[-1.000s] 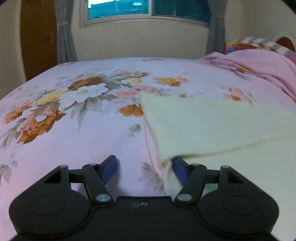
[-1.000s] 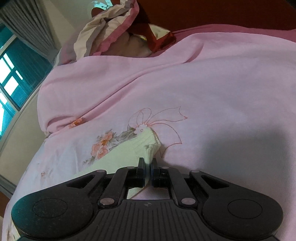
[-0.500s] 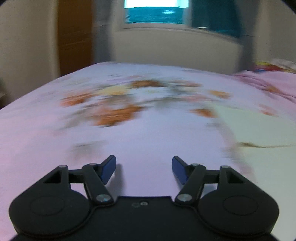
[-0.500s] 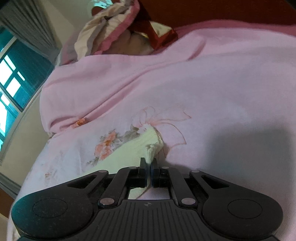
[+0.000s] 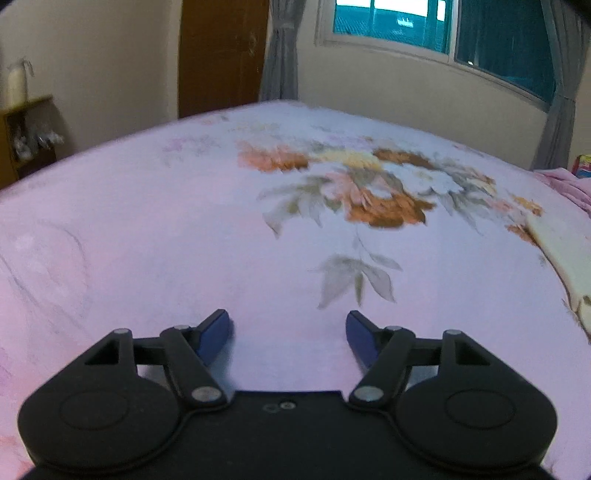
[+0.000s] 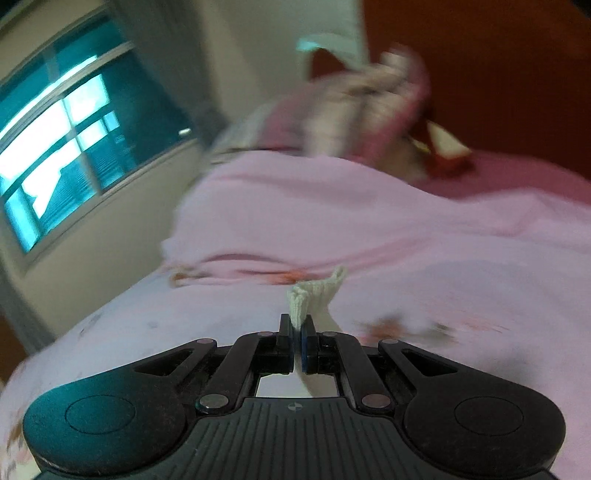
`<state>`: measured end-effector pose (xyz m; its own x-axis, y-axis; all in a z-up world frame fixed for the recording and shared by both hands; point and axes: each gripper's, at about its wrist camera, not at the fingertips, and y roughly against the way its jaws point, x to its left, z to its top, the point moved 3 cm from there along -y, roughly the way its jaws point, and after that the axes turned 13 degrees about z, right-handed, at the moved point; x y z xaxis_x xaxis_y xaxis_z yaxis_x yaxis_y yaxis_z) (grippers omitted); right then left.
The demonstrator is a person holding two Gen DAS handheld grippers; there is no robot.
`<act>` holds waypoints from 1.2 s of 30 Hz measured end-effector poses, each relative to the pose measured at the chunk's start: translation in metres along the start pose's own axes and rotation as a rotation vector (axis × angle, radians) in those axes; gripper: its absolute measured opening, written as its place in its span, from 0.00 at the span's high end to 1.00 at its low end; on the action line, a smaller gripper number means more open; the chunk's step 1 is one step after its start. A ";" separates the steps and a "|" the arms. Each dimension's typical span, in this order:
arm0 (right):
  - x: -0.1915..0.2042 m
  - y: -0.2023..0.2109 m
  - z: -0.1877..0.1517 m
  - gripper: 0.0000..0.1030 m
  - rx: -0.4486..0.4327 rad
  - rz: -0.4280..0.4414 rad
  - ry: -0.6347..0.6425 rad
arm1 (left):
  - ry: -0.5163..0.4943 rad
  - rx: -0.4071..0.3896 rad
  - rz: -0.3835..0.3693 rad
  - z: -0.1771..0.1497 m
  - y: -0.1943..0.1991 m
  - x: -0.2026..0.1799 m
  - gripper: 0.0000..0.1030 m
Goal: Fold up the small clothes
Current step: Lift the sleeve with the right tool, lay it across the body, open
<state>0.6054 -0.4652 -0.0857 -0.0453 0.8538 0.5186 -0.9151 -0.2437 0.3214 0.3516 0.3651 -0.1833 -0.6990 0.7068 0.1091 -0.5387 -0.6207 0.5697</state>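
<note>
A pale yellow-green small garment [image 5: 565,251] lies on the pink floral bed sheet [image 5: 184,229] at the far right of the left wrist view. My left gripper [image 5: 288,332] is open and empty, over bare sheet well left of the garment. My right gripper [image 6: 297,332] is shut on a ribbed edge of the same pale garment [image 6: 314,299], which bunches up just past the fingertips and is lifted off the bed. The rest of the cloth hangs below the jaws, mostly hidden.
A pink blanket [image 6: 332,214] is heaped ahead of the right gripper, with pillows [image 6: 369,103] by a dark red headboard [image 6: 498,74]. A window [image 5: 424,22], grey curtains, a brown door [image 5: 221,55] and a low shelf [image 5: 26,136] stand beyond the bed's far edges.
My left gripper has swung left, away from the garment, staying open. My right gripper has lifted and turned with the garment's edge still pinched; the view is now blurred by motion.
</note>
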 end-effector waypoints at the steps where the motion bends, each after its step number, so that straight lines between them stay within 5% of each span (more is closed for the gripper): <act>1: 0.020 -0.006 0.000 0.97 0.003 0.023 0.020 | -0.002 -0.025 0.047 0.004 0.003 0.006 0.32; 9: 0.187 -0.064 -0.047 0.97 0.070 0.277 0.104 | -0.080 0.047 0.194 0.013 0.000 0.086 0.32; 15: 0.306 -0.112 -0.154 0.97 0.219 0.426 0.152 | -0.066 0.050 0.234 0.004 0.006 0.142 0.32; 19: 0.365 -0.123 -0.231 0.97 0.309 0.478 0.325 | 0.018 0.066 0.316 0.007 -0.003 0.178 0.32; 24: 0.388 -0.127 -0.294 0.97 0.377 0.482 0.452 | 0.057 0.105 0.353 -0.003 -0.012 0.203 0.32; 36: 0.404 -0.107 -0.326 0.97 0.391 0.538 0.542 | 0.097 0.079 0.331 -0.018 -0.014 0.207 0.30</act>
<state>0.5541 0.0563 -0.1688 -0.7100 0.6541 0.2608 -0.5147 -0.7349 0.4417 0.2062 0.5141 -0.1834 -0.8732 0.4336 0.2224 -0.2398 -0.7797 0.5784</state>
